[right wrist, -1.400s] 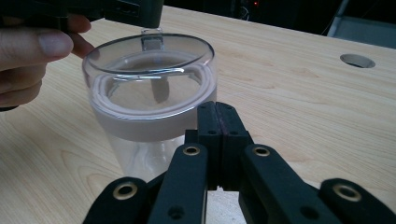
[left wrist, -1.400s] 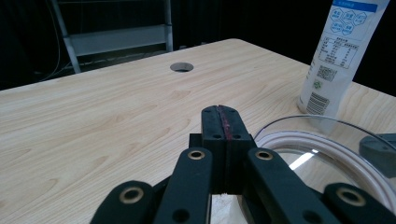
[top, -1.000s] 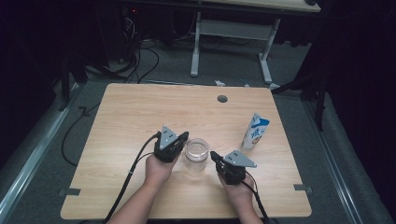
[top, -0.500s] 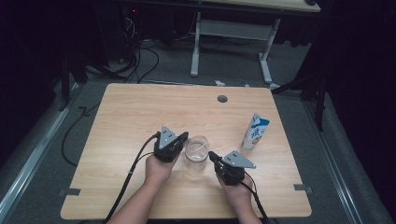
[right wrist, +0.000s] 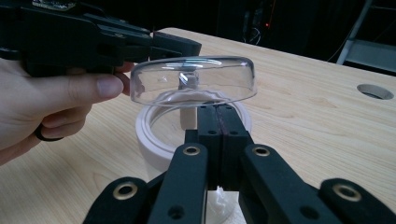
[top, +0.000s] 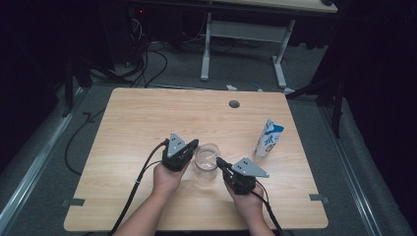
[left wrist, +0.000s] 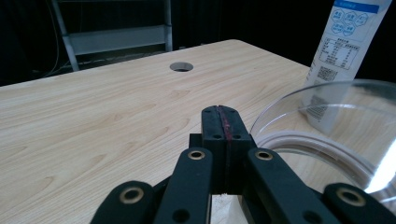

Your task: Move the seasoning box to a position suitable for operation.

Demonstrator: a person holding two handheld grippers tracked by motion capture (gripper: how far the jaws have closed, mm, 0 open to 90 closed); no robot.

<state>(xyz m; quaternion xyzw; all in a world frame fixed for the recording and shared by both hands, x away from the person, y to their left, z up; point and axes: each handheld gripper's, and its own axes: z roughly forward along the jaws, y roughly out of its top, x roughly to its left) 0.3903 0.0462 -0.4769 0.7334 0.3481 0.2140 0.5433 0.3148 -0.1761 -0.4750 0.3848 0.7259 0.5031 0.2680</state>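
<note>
high view: a carton [top: 269,138] stands upright near the right edge of the table [top: 147,118], well apart from the grippers, with a round hole [top: 234,104] farther back. a clear jar [top: 207,160] stands near the front middle, between the two grippers. the left gripper [top: 193,144] is just beside its left, the right gripper [top: 219,162] at its right rim; nothing else lies between them.

left gripper view: its jaws are pressed together, holding nothing. the jar's clear rim [left wrist: 327,116] is just to their right, the carton [left wrist: 343,51] behind it.

right gripper view: its jaws are also pressed together, empty, their tips at the jar's white ring [right wrist: 154,135]. the clear top [right wrist: 194,79] sits above it, the left gripper [right wrist: 189,46] beyond, touching or not i cannot tell.
</note>
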